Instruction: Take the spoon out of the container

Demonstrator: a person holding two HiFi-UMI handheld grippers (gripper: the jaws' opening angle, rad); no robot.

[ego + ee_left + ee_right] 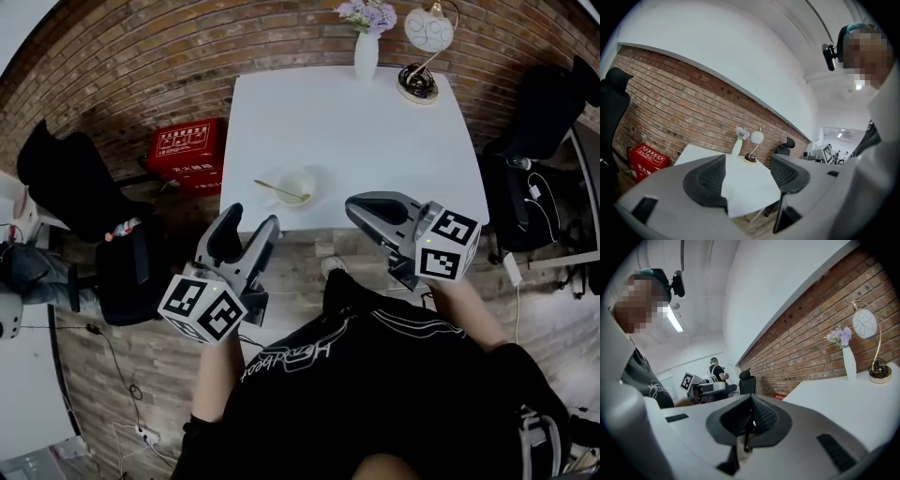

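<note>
On the white table (375,141), near its front edge, stands a small white container (304,178). A gold spoon (280,192) rests in it, with the handle sticking out to the left over the rim. My left gripper (249,225) hangs just off the table's front edge, below and left of the container, open with nothing between its jaws. In the left gripper view the left gripper (747,176) frames only bare table. My right gripper (356,208) is off the front edge to the container's right. Its jaws (751,416) are pressed together with nothing in them.
A white vase of purple flowers (367,42) and a round lamp (422,56) stand at the table's far edge. A red box (187,155) sits on the floor to the left. Black chairs (66,187) (544,103) flank the table. A brick wall runs behind it.
</note>
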